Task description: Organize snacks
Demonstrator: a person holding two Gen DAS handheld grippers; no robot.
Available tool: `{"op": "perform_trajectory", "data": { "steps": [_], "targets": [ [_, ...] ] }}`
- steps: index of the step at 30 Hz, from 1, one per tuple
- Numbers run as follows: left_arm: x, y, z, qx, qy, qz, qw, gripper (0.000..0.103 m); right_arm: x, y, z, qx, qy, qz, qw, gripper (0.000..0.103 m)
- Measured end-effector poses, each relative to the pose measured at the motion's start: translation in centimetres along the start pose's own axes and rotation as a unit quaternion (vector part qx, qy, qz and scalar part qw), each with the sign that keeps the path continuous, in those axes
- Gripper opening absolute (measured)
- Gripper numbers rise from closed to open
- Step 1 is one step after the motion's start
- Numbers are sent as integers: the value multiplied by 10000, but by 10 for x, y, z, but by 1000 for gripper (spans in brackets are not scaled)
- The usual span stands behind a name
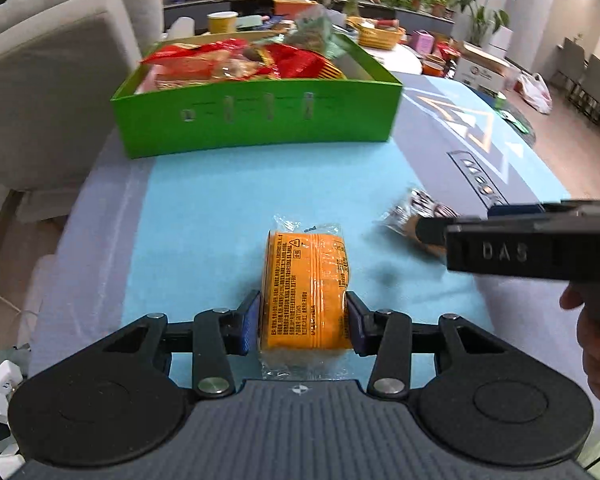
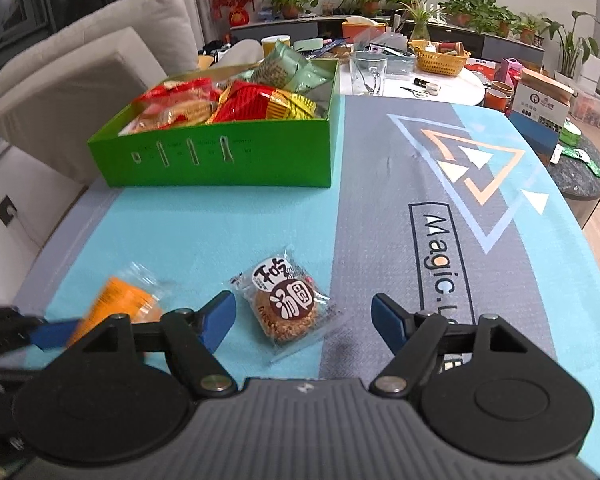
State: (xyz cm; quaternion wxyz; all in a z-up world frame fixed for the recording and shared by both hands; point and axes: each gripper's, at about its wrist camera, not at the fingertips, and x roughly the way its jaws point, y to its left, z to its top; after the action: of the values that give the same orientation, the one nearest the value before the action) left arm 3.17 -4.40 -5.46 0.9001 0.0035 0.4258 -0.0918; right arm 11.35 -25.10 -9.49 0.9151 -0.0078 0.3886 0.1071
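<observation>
An orange snack packet (image 1: 304,284) lies lengthwise on the blue mat, and my left gripper (image 1: 304,310) is shut on it, blue pads pressing both long sides. The same packet (image 2: 120,300) shows blurred at the left of the right wrist view. A clear packet with a round brown cookie (image 2: 288,304) lies on the mat just inside my right gripper (image 2: 304,314), nearer the left finger. That gripper stands open and touches nothing. The cookie packet (image 1: 416,208) is partly hidden behind the right tool in the left wrist view. A green box (image 2: 220,160) full of red and green snack bags stands at the back left.
A grey sofa (image 1: 48,92) sits left of the table. Behind the green box (image 1: 256,116) a white table holds a glass mug (image 2: 368,72), a yellow basket (image 2: 440,60) and clutter. The mat's printed grey band (image 2: 440,184) runs to the right; a cardboard box (image 2: 540,100) stands beyond it.
</observation>
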Motion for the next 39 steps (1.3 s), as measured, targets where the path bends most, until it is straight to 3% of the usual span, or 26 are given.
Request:
{"op": "perform_trajectory", "data": {
  "steps": [22, 30, 39],
  "targets": [
    [1, 16, 13, -120, -191, 119, 9997, 40, 22, 4, 0, -333, 104, -142, 9993, 76],
    [-2, 20, 17, -175, -242, 78, 9995, 40, 19, -1, 5, 50, 88, -67, 9999, 76],
    [-5, 24, 27, -193, -385, 146, 9990, 40, 4, 6, 18, 74, -195, 138, 9997, 76]
  ]
}}
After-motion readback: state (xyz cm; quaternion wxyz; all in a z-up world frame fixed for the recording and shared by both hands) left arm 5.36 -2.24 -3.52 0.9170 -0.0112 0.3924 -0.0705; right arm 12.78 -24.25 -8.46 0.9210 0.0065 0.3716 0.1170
